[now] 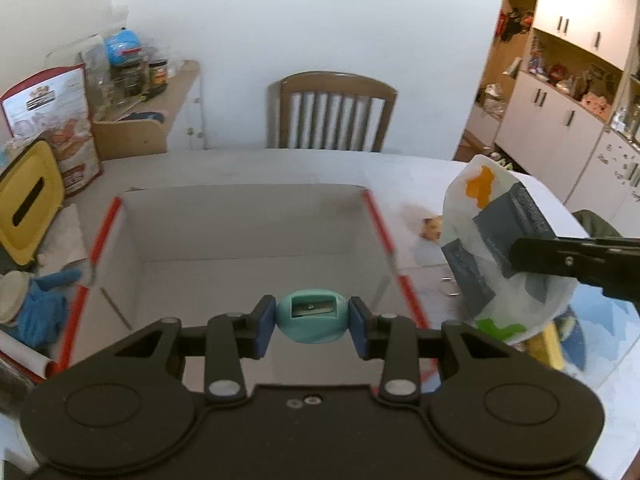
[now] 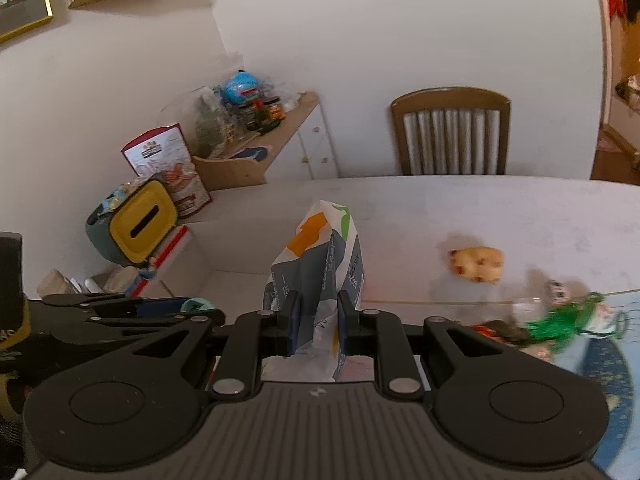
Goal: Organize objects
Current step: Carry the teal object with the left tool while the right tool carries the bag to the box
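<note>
My left gripper [image 1: 311, 322] is shut on a teal pencil sharpener [image 1: 311, 316], held over the near edge of an open white cardboard box [image 1: 248, 228] with red-striped corners. My right gripper [image 2: 318, 330] is shut on a crumpled white plastic bag [image 2: 320, 256] printed in grey, orange and green. In the left wrist view that bag [image 1: 488, 232] hangs just right of the box, pinched by the right gripper's black fingers [image 1: 560, 260]. In the right wrist view the left gripper [image 2: 192, 306] shows at lower left with the sharpener's teal edge between its pads.
A yellow-lidded bin [image 1: 28, 208] and a blue cloth [image 1: 44, 312] lie left of the box. A small spotted toy [image 2: 476, 264] and green clutter [image 2: 560, 324] sit on the white table [image 2: 520, 216] to the right. A wooden chair [image 1: 332, 114] stands at the far side.
</note>
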`<state>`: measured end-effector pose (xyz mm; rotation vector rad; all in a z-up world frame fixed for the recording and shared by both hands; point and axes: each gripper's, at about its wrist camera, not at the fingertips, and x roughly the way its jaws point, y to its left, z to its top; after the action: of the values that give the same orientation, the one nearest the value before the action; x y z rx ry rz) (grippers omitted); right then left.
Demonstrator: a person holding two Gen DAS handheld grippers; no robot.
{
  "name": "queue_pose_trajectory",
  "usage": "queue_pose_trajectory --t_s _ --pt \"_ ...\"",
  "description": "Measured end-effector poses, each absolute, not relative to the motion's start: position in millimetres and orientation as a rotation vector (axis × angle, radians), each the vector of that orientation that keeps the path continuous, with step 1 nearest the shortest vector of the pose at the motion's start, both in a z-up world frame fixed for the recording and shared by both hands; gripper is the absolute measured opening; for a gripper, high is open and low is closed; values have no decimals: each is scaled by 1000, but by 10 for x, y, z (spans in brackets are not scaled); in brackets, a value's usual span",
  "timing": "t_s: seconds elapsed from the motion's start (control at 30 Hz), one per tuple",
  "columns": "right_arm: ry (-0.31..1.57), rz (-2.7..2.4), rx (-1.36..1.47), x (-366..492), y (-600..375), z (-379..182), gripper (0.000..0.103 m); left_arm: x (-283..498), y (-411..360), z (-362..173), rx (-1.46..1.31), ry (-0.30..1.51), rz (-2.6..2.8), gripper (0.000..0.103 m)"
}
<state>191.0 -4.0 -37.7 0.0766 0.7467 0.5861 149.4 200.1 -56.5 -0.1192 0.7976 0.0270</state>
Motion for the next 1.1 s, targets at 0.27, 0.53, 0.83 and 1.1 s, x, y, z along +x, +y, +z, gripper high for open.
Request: queue_pose_trajectory --t_s 0.27,0.53,0.83,1.1 --pt "782 596 19 2056 514 -565 18 1726 2483 -775 -100 866 95 37" --pt "855 583 -24 2247 906 -906 18 1895 2661 -1032 -12 954 113 37" --pt "915 588 -80 2217 1212 -1195 18 2070 2677 -1277 59 1053 73 37" --pt "953 570 -145 2190 1328 -1360 18 2117 2680 -1421 64 1143 60 37"
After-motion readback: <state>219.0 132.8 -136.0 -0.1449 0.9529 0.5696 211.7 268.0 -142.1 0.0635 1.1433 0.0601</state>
